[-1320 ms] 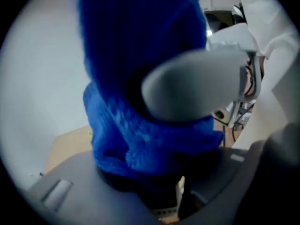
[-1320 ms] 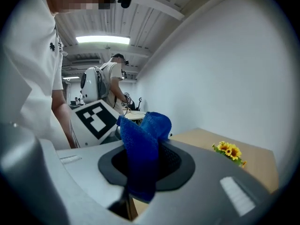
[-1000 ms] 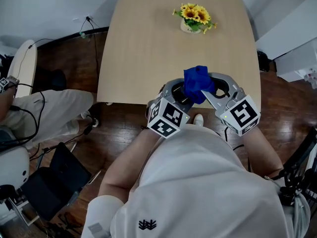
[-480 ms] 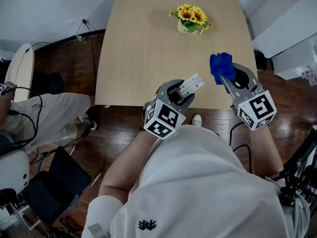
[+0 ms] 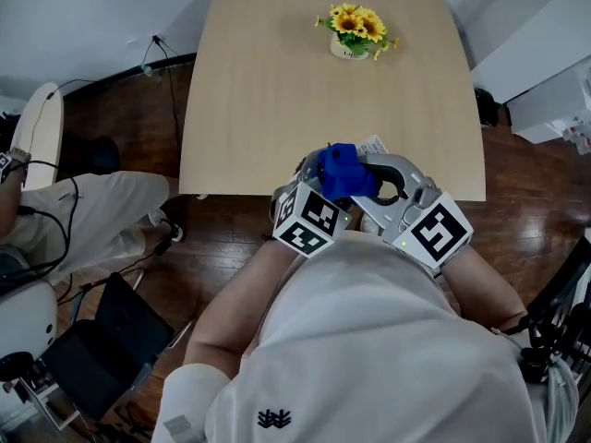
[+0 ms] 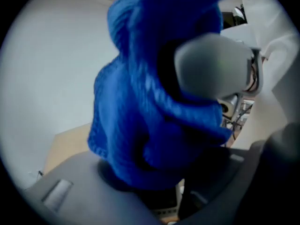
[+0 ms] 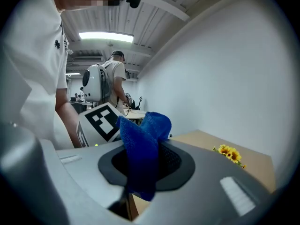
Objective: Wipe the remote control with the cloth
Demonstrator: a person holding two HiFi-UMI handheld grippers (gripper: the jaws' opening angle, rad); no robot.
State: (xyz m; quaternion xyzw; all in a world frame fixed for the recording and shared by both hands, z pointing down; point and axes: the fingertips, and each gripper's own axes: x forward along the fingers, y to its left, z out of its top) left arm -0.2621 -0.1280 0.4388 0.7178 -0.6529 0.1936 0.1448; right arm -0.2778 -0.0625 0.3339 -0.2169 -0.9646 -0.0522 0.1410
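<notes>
In the head view my left gripper [image 5: 325, 183] sits at the near edge of the table, shut on the white remote control [image 5: 372, 144]; only the remote's far tip shows. My right gripper [image 5: 367, 179] is shut on a bunched blue cloth [image 5: 340, 170] and presses it down on the remote between the left jaws. The left gripper view is mostly filled by the cloth [image 6: 150, 107], with a strip of the remote [image 6: 164, 209] below it. In the right gripper view the cloth [image 7: 140, 153] hangs between the jaws, and the left gripper's marker cube [image 7: 101, 121] is behind it.
A small pot of yellow flowers [image 5: 355, 33] stands at the far side of the wooden table [image 5: 268, 90]. A seated person's legs [image 5: 83, 210] and a dark laptop [image 5: 102, 340] are on the floor side at left. White furniture [image 5: 545, 53] stands at right.
Half a second ago my right gripper held the cloth out to the right, clear of the remote. It has swung back left and the cloth covers the remote again. The left gripper stayed put.
</notes>
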